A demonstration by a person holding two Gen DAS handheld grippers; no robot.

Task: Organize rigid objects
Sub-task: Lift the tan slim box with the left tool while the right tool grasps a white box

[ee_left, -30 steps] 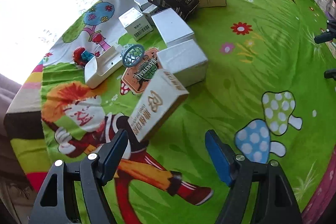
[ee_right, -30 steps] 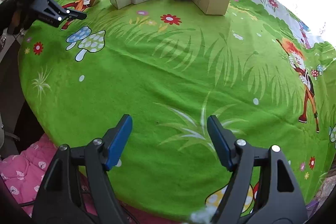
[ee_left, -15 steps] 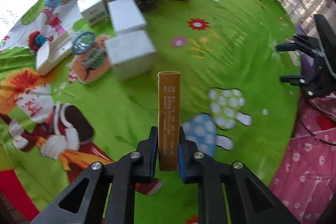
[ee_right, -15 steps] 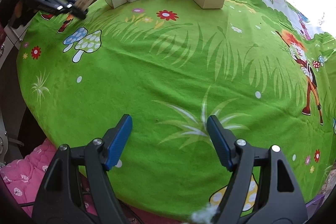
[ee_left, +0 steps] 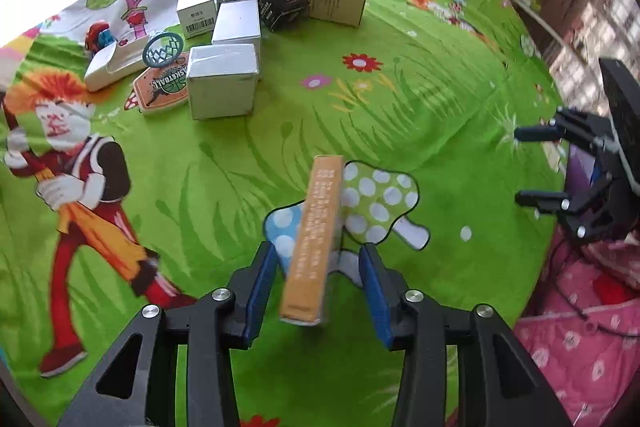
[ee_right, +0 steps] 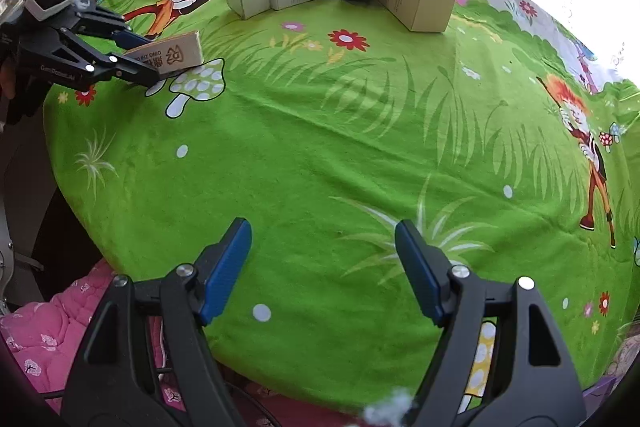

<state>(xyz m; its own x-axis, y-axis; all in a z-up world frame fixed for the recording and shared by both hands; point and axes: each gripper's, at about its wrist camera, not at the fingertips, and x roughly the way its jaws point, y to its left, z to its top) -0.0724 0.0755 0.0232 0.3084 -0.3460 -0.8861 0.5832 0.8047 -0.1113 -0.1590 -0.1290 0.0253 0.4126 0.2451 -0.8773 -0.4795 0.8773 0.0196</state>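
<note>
The left gripper [ee_left: 320, 285] has its blue fingers spread apart with the slim orange box [ee_left: 316, 237] standing on its narrow edge between them, touching neither pad as far as I can tell, on the mushroom print of the green tabletop [ee_left: 400, 115]; the release looks made, so the thing to do well is the retreat: draw straight back along the box's length, no sideways drift, since a box on edge would likely topple at a nudge; the other boxes [ee_left: 224, 85] sit clustered at the far left, well apart; the right gripper [ee_right: 324, 267] hangs open over bare cloth at the near edge, holding nothing, and should keep clear.
</note>
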